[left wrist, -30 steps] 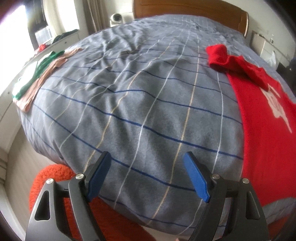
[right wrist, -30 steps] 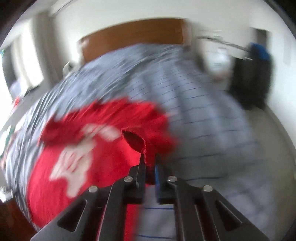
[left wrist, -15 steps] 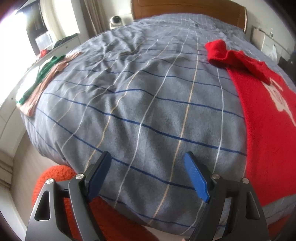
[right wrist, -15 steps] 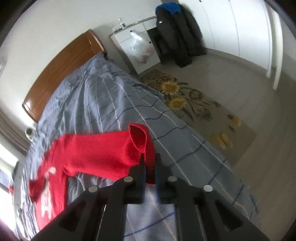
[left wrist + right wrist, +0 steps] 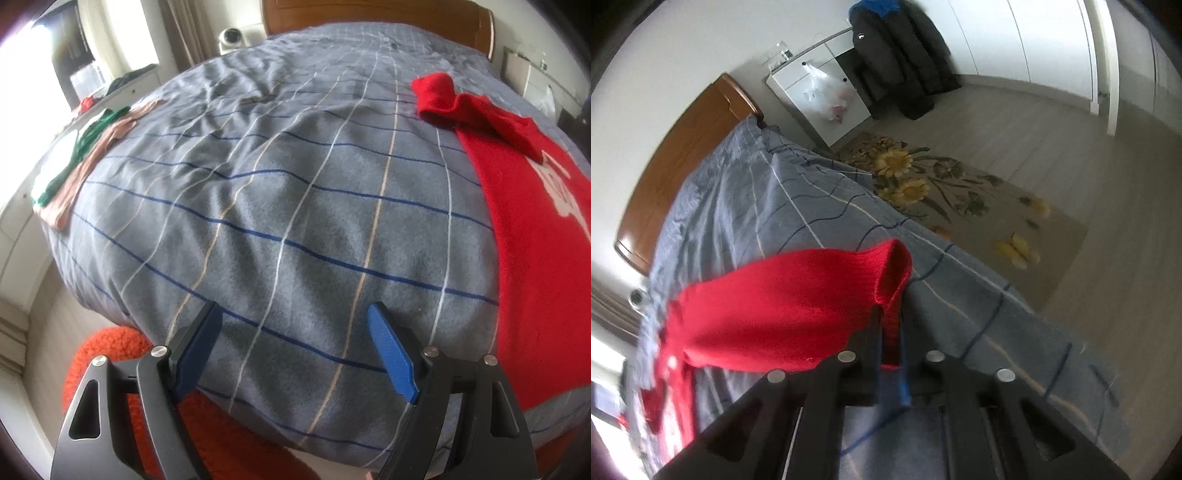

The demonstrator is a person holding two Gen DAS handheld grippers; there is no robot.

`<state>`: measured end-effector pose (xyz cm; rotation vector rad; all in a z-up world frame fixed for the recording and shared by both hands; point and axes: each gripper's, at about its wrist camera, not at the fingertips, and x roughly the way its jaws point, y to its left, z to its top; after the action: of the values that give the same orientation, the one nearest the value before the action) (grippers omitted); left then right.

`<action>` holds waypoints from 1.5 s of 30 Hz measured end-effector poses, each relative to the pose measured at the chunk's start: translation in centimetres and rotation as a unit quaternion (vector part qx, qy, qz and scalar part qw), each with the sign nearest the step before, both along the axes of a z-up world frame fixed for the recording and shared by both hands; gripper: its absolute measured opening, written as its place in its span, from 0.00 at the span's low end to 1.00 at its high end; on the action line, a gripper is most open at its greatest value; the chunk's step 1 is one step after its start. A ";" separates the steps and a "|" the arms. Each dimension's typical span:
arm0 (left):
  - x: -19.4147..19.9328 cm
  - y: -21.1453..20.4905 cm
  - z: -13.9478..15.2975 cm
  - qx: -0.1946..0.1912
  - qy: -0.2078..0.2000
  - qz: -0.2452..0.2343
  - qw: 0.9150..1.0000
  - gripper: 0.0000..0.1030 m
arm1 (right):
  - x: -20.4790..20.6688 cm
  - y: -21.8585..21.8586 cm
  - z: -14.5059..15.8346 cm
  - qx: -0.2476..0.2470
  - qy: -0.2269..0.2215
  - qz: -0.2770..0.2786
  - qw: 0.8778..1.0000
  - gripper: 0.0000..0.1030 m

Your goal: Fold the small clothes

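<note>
A red sweater (image 5: 535, 236) with a white print lies on the right side of the grey checked bed cover (image 5: 280, 192); one sleeve is bunched near the headboard. My left gripper (image 5: 295, 332) stands open over the bed's near edge, well left of the sweater, with nothing between its blue pads. In the right wrist view my right gripper (image 5: 888, 325) is shut on the cuff of the sweater's other sleeve (image 5: 790, 302). That sleeve is stretched out sideways above the bed cover (image 5: 783, 206).
A folded green and pink garment (image 5: 85, 147) lies at the bed's far left edge. An orange rug (image 5: 110, 358) lies below the bed. Right of the bed are a flowered rug (image 5: 953, 195), a white cabinet (image 5: 820, 99) and a dark coat (image 5: 897, 55). The wooden headboard (image 5: 369, 11) bounds the far end.
My right gripper has rolled and swung out toward the bed's right edge, drawing the red sleeve out straight from the sweater. The left gripper has stayed in place, open.
</note>
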<state>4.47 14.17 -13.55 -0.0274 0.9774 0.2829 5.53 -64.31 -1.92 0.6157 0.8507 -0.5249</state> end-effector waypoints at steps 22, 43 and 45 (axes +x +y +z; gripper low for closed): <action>-0.2 -1.2 -0.4 0.043 0.002 -0.018 0.999 0.86 | -1.8 4.4 1.1 -0.082 -0.034 0.036 0.995 0.35; 0.2 -2.8 -1.4 0.044 0.014 -0.048 0.998 0.99 | -8.3 15.9 2.5 -0.204 -0.087 0.097 0.970 0.68; 0.3 -2.8 -1.7 0.040 0.021 -0.045 0.998 1.00 | -8.5 15.8 2.5 -0.203 -0.087 0.095 0.971 0.68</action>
<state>4.74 11.38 -15.20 0.0967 1.0054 0.2407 -2.95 -48.46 0.53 0.1985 0.6042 -0.4458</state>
